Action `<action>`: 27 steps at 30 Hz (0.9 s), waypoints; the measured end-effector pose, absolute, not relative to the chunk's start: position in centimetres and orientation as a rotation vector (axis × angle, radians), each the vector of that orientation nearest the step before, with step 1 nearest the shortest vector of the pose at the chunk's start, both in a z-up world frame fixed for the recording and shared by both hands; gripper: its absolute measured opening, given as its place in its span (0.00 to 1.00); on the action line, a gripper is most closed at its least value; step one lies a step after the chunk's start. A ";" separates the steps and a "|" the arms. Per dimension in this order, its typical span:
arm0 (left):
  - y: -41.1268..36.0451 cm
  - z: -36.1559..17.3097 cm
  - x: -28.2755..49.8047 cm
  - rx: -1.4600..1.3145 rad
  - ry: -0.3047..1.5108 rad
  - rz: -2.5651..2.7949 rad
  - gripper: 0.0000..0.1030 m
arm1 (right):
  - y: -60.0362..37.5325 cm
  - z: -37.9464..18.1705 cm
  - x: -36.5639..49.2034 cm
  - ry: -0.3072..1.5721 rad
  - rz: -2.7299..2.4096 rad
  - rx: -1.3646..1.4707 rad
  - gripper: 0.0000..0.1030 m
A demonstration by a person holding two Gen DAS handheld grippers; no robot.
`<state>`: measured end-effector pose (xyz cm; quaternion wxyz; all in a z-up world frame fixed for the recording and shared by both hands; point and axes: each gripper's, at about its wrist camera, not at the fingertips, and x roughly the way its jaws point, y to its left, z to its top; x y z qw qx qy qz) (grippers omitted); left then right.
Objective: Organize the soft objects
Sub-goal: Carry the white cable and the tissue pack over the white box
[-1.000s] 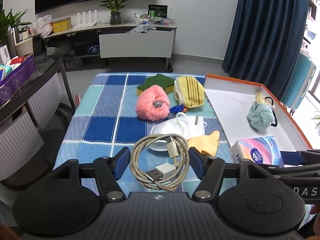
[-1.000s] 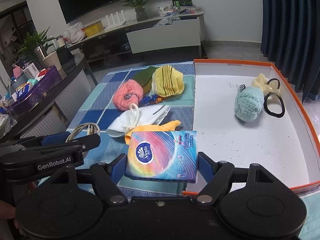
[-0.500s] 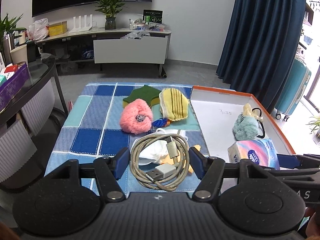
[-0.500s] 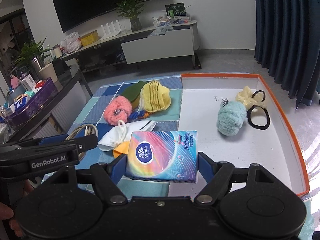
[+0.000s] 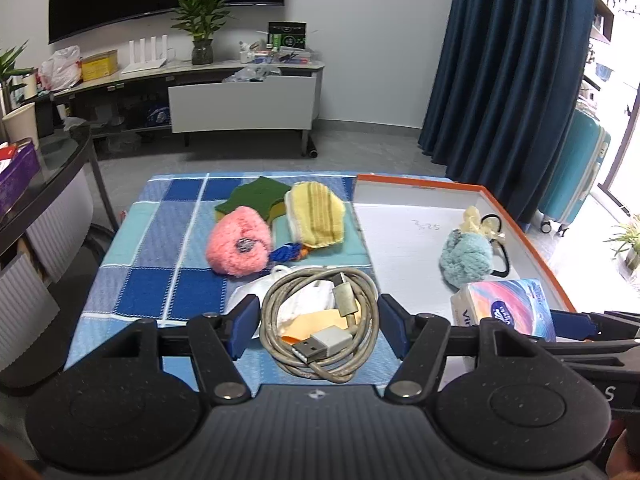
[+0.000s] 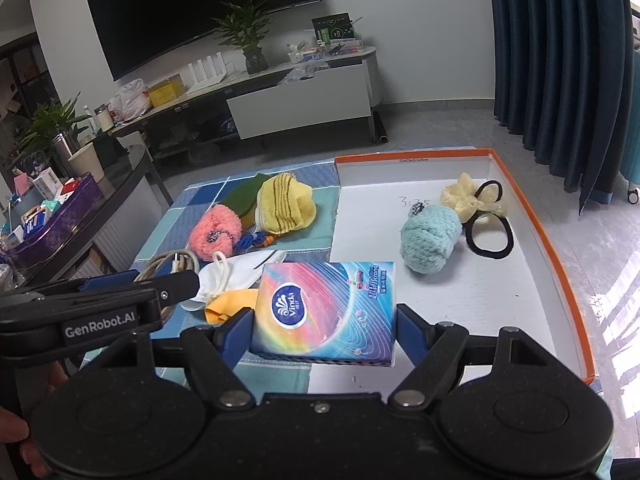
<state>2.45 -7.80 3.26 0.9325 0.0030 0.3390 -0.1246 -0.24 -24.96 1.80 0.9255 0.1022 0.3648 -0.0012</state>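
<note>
My left gripper [image 5: 319, 320] is shut on a coiled grey USB cable [image 5: 318, 345], held above the checked blue cloth [image 5: 160, 240]. My right gripper [image 6: 322, 330] is shut on a colourful tissue pack [image 6: 320, 304], over the near left corner of the white box with an orange rim [image 6: 460, 312]. In that box lie a teal fluffy ball [image 6: 430, 238], a cream scrunchie [image 6: 468, 198] and a black hair tie [image 6: 490, 236]. On the cloth sit a pink fluffy ball [image 5: 238, 246], a yellow striped cloth [image 5: 316, 218], a green sponge [image 5: 256, 196], a white mask [image 6: 236, 272] and an orange cloth [image 6: 228, 304].
A dark glass side table [image 5: 48, 184] with a purple tray stands to the left. A teal suitcase [image 5: 576, 168] and blue curtains [image 5: 500, 80] are on the right. A TV cabinet [image 5: 240, 104] lines the far wall.
Both grippers have risen and drawn back from the table, each keeping its load. The table and its objects now look smaller and farther off.
</note>
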 end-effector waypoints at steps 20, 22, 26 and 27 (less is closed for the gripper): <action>-11.7 4.1 2.6 0.037 0.670 -0.323 0.63 | -28.7 2.6 -0.9 0.708 -0.083 0.235 0.86; -12.1 4.1 2.7 0.034 0.673 -0.336 0.63 | -29.1 2.6 -1.0 0.705 -0.091 0.240 0.86; -13.0 4.1 2.7 0.041 0.674 -0.354 0.63 | -29.8 2.8 -1.1 0.697 -0.112 0.243 0.86; -13.2 4.0 2.7 0.043 0.676 -0.359 0.63 | -30.1 2.8 -1.2 0.695 -0.117 0.245 0.86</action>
